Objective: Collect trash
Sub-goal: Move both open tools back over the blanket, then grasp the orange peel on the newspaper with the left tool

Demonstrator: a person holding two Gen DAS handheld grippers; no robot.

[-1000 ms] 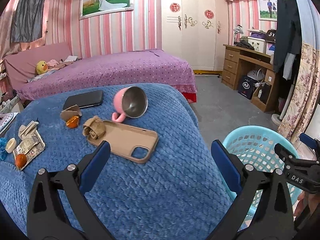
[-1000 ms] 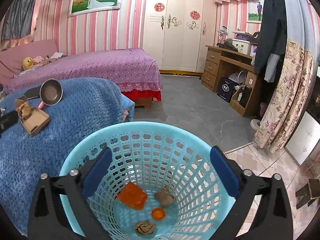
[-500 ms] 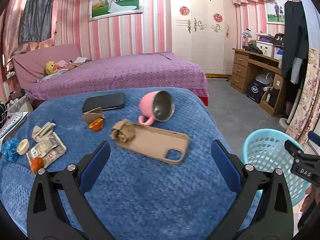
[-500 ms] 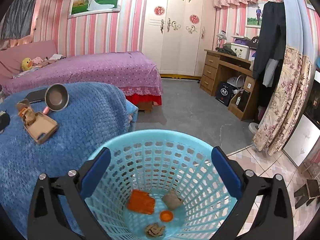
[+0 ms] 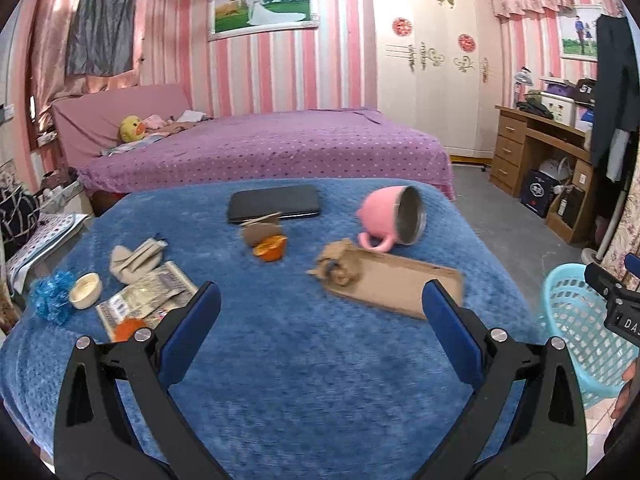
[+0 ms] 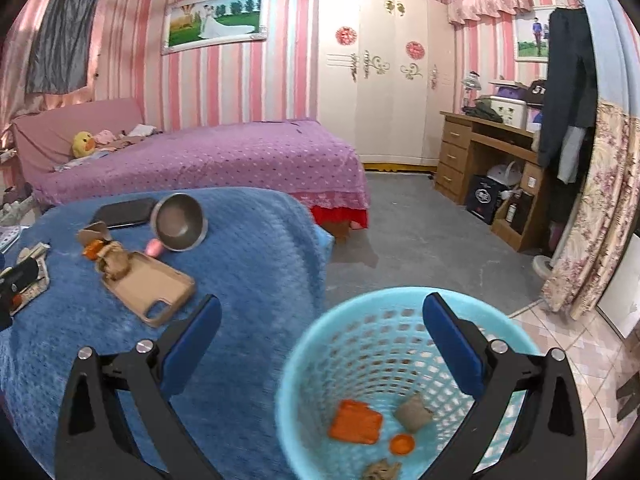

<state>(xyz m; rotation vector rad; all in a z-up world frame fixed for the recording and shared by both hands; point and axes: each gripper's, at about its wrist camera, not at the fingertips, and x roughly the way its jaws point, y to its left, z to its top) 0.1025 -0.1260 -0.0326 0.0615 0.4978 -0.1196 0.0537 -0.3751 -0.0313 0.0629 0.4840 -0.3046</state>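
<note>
A blue blanket-covered table (image 5: 280,360) carries trash: a crumpled brown paper (image 5: 336,268) on a tan phone case (image 5: 392,286), an orange peel (image 5: 271,248) with a cardboard scrap (image 5: 260,230), a printed wrapper (image 5: 148,300), a blue tinsel ball (image 5: 52,294) and a small white cup (image 5: 85,290). My left gripper (image 5: 320,320) is open and empty above the table's near part. My right gripper (image 6: 320,332) is open and empty over the rim of the light-blue basket (image 6: 312,344), which holds orange and brown scraps (image 6: 356,426). The basket also shows in the left wrist view (image 5: 576,320).
A pink mug (image 5: 394,220) lies on its side beside a black phone (image 5: 274,203). A purple bed (image 5: 260,152) stands behind the table. A wooden desk (image 5: 540,160) and a wardrobe (image 5: 432,80) line the far right. Grey floor (image 6: 420,248) lies right of the table.
My left gripper has swung left, so the table's trash sits more central. My right gripper has drifted left, from over the basket's middle to its left rim.
</note>
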